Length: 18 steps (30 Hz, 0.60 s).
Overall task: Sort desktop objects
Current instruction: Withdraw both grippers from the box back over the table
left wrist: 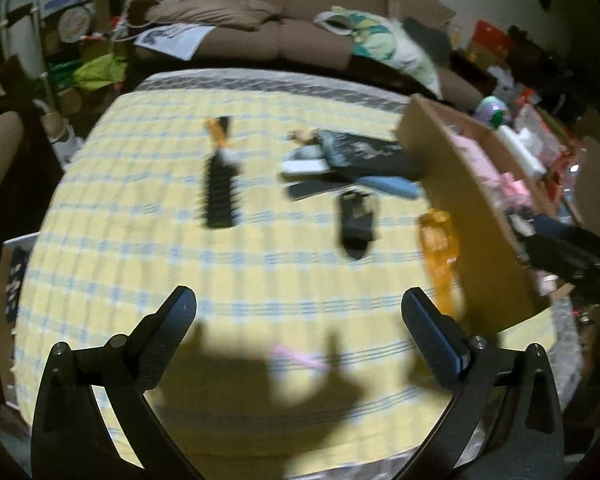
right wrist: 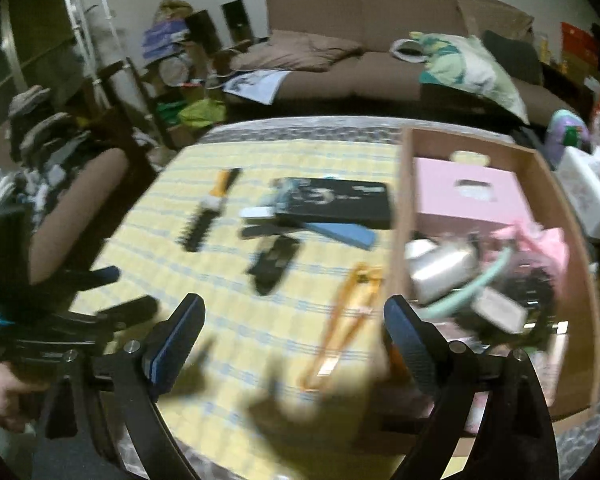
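Note:
On a yellow checked tablecloth (left wrist: pixel 140 248) lie a black comb with an orange handle (left wrist: pixel 220 184) (right wrist: pixel 204 220), a black booklet (left wrist: pixel 364 152) (right wrist: pixel 336 200), a blue flat piece (left wrist: pixel 392 186) (right wrist: pixel 344 234), a black remote-like object (left wrist: pixel 356 224) (right wrist: pixel 274 264) and orange tongs (left wrist: pixel 438 256) (right wrist: pixel 344 320). A small pink item (left wrist: pixel 296 356) lies near my left gripper (left wrist: pixel 300 308), which is open and empty above the cloth's near part. My right gripper (right wrist: pixel 294 316) is open and empty, above the orange tongs and beside the cardboard box (right wrist: pixel 404 184).
The cardboard box (left wrist: pixel 460 200) at the right holds a pink box (right wrist: pixel 460 196), a silver item (right wrist: pixel 440 268), a mint hoop and other clutter. A brown sofa (right wrist: pixel 380 40) stands behind the table. Clutter fills the left floor. The left gripper also shows in the right wrist view (right wrist: pixel 84 300).

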Motion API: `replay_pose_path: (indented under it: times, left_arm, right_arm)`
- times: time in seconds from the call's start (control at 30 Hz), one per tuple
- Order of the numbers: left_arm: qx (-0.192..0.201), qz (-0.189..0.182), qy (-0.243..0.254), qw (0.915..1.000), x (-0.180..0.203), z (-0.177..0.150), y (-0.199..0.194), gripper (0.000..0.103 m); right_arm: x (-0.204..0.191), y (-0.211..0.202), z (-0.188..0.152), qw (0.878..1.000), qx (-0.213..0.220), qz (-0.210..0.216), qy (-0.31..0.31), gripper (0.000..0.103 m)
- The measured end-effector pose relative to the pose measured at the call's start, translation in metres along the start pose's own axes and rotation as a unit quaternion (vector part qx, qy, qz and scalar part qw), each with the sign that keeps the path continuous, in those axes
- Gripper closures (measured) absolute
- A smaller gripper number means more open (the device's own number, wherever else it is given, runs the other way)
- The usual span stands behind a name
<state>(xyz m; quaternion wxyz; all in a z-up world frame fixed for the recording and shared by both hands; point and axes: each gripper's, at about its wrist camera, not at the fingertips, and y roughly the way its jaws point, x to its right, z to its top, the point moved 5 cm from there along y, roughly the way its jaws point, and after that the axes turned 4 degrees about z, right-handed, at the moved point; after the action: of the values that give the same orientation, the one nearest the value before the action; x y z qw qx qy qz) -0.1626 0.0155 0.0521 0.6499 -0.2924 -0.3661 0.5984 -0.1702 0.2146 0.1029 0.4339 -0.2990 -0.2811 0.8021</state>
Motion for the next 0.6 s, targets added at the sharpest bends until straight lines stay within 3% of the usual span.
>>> replay_pose_path:
  times: [0.17,0.6]
  left_arm:
    - [-0.009,0.035,-0.005,0.9993,-0.033,-0.019,0.014,0.000]
    - [-0.033,0.046,0.030,0.9980,-0.054,-0.060,0.039,0.000]
  right_arm:
    - [-0.031,0.025,-0.009,1.000,-0.001,0.023,0.018,0.006]
    - [-0.052,0.106,-0.051,0.998,-0.064,-0.014,0.010,0.002]
